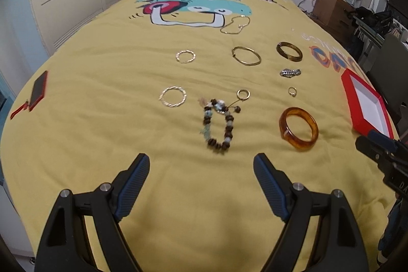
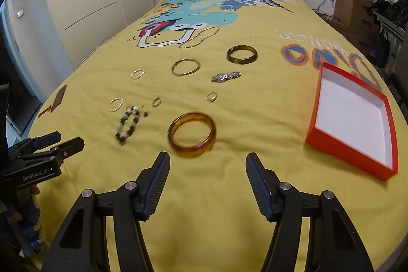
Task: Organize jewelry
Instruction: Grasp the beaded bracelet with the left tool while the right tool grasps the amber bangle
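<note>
Yellow bedspread (image 2: 229,195) covers the bed and carries every item. Your red box (image 2: 354,116) sits open at the right edge, white inside. Your right gripper (image 2: 207,165) hangs jaws apart, gripping nothing, just short of the amber bangle (image 2: 191,135). Your left gripper (image 1: 201,165) stands wide, gripping nothing, just short of the beaded bracelet (image 1: 219,124). Thin hoops, a chain and small rings lie well apart beyond them.

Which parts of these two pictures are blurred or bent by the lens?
Left wrist view: the beaded bracelet is slightly smeared; the bed edges curve from fisheye distortion. Right wrist view: the amber bangle and the red box show motion blur; dark corners frame both pictures.
</note>
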Demonstrator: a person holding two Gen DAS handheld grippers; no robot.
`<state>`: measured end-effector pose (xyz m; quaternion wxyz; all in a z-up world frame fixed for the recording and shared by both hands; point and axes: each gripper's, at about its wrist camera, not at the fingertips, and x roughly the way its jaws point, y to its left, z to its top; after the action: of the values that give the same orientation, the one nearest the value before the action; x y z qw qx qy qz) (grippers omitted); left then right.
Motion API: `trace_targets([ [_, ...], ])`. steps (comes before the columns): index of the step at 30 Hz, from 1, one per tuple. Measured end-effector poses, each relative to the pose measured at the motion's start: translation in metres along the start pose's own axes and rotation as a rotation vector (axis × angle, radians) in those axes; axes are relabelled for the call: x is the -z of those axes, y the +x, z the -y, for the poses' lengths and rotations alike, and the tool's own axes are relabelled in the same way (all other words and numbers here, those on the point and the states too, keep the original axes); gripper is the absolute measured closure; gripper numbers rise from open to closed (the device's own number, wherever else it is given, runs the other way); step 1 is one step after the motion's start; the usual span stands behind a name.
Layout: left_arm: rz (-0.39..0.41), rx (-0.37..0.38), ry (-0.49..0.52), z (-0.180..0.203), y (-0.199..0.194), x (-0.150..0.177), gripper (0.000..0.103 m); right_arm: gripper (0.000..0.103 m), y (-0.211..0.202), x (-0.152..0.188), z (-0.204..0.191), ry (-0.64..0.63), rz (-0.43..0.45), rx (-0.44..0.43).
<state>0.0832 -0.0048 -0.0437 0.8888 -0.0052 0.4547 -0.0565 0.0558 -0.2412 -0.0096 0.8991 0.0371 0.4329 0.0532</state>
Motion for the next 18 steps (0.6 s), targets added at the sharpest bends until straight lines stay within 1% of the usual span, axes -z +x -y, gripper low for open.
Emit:
trace_targets([
  [3,-0.028,0.007,-0.009,0.004,0.025,-0.012,0.02,0.046,0.023,-0.014,0.006,0.003,-0.028,-0.014],
  [9,-0.07,0.002,-0.003,0.012,0.064,-0.022,0.02,0.048,0.066,-0.028,0.009,-0.016,-0.088,-0.04],
  [13,-0.096,-0.017,0.005,0.014,0.085,-0.024,0.02,0.057,0.094,-0.031,0.008,-0.03,-0.135,-0.053],
  [15,-0.114,-0.029,0.008,0.014,0.096,-0.023,0.021,0.058,0.108,-0.031,0.007,-0.035,-0.161,-0.058],
  [18,-0.141,-0.032,-0.006,0.012,0.109,-0.021,0.021,0.065,0.122,-0.031,0.007,-0.045,-0.185,-0.06],
])
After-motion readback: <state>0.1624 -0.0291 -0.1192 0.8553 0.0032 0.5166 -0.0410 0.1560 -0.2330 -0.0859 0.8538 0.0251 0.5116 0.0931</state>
